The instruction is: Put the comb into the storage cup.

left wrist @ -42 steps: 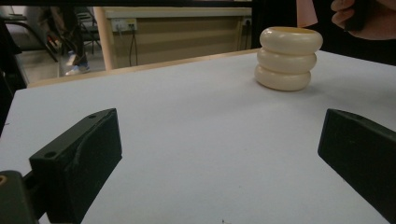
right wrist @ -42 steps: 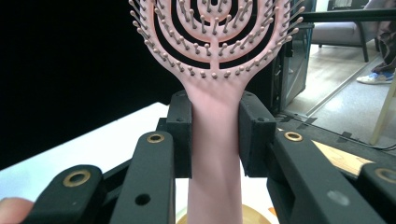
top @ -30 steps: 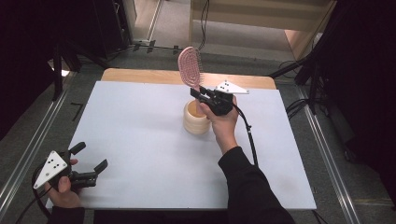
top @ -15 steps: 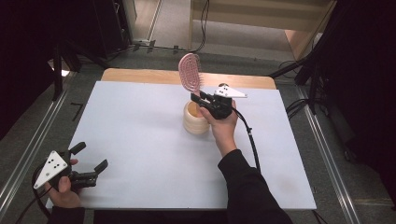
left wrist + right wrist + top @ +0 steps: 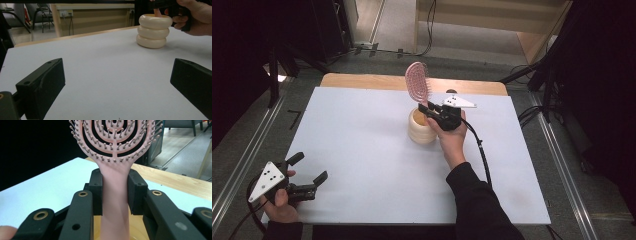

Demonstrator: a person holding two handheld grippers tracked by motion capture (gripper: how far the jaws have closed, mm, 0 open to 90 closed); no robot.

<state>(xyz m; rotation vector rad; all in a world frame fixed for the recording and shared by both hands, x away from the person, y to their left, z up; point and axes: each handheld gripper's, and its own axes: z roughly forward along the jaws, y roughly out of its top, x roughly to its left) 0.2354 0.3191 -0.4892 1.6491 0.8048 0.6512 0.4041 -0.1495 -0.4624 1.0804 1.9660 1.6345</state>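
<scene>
We see the right gripper (image 5: 428, 108) clamped on an upright pink hairbrush (image 5: 415, 82), handle down in a cream holder (image 5: 421, 131); left gripper (image 5: 308, 169) jaws apart.

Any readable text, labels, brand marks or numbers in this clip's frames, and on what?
None: no readable text on the pink vented hairbrush, the cream ribbed holder, the white table, or either gripper's grey three-cornered plate.

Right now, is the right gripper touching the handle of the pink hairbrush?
Touching. In the right gripper view, both black jaws of the right gripper press against the sides of the pink hairbrush handle, with no gap on either side.
</scene>
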